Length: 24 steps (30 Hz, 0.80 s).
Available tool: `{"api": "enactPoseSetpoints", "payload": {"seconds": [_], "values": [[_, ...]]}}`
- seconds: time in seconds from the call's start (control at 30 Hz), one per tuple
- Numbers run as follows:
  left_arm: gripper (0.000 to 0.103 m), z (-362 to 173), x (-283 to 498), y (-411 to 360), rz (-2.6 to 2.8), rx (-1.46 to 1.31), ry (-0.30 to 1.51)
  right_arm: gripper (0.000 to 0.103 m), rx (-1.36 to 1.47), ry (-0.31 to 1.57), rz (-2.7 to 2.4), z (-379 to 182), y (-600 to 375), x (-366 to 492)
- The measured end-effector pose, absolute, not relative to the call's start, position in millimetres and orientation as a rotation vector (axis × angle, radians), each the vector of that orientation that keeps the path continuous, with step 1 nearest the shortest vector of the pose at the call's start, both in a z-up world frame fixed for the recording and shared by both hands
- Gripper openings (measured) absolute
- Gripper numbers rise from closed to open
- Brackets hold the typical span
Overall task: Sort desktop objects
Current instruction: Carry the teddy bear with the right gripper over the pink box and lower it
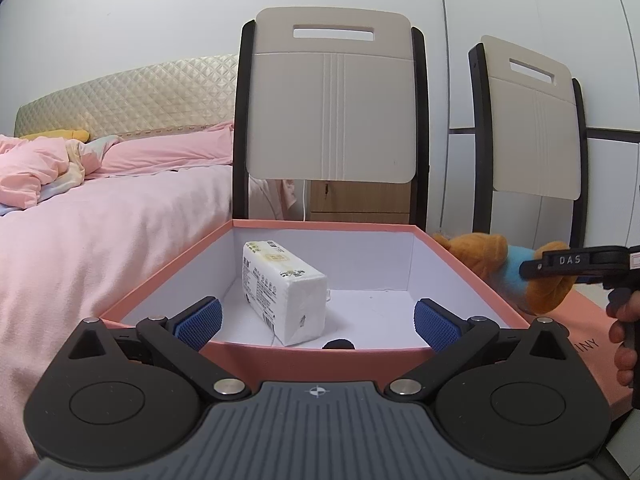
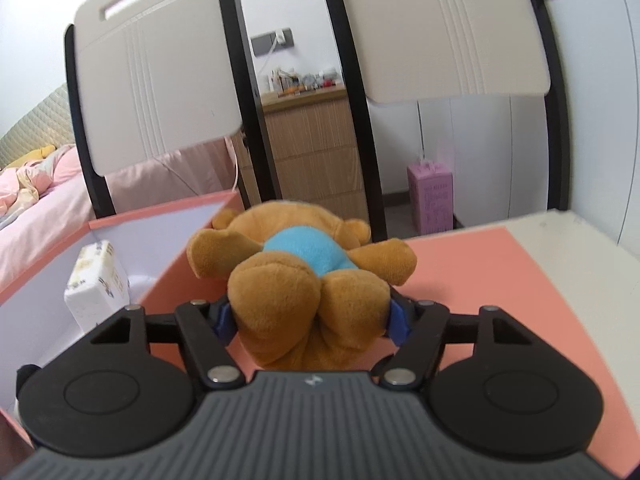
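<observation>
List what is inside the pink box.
Inside the pink box lies a white tissue pack. A small dark thing peeks over the near wall, which covers the rest of it and the floor there.

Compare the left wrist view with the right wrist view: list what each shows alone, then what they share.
Left wrist only: the open left gripper, empty at the pink box's near wall, and a small dark object inside.
Right wrist only: a wooden dresser and a purple carton on the floor.
Both: the tissue pack in the box, two chairs, the bed, and the plush bear gripped by the right gripper.
</observation>
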State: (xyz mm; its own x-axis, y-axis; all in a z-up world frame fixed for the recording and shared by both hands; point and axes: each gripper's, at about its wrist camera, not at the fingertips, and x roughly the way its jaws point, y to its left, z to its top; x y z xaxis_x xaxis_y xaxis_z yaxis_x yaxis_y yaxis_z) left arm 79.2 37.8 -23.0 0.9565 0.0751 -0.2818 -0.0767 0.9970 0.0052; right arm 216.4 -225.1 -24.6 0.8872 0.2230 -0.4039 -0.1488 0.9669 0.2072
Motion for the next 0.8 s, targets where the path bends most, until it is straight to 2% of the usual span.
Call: {"api": "enactPoseSetpoints", "payload": {"seconds": [0.47, 0.8], "values": [[0.103, -18, 74, 38, 0.094, 0.004, 0.265, 0.07, 0.124, 0.198, 0.27, 33, -186, 183], [0.103, -18, 76, 42, 0.11, 0.007, 0.269, 0.07, 0.068, 0.294, 0.38, 21, -133, 204]]}}
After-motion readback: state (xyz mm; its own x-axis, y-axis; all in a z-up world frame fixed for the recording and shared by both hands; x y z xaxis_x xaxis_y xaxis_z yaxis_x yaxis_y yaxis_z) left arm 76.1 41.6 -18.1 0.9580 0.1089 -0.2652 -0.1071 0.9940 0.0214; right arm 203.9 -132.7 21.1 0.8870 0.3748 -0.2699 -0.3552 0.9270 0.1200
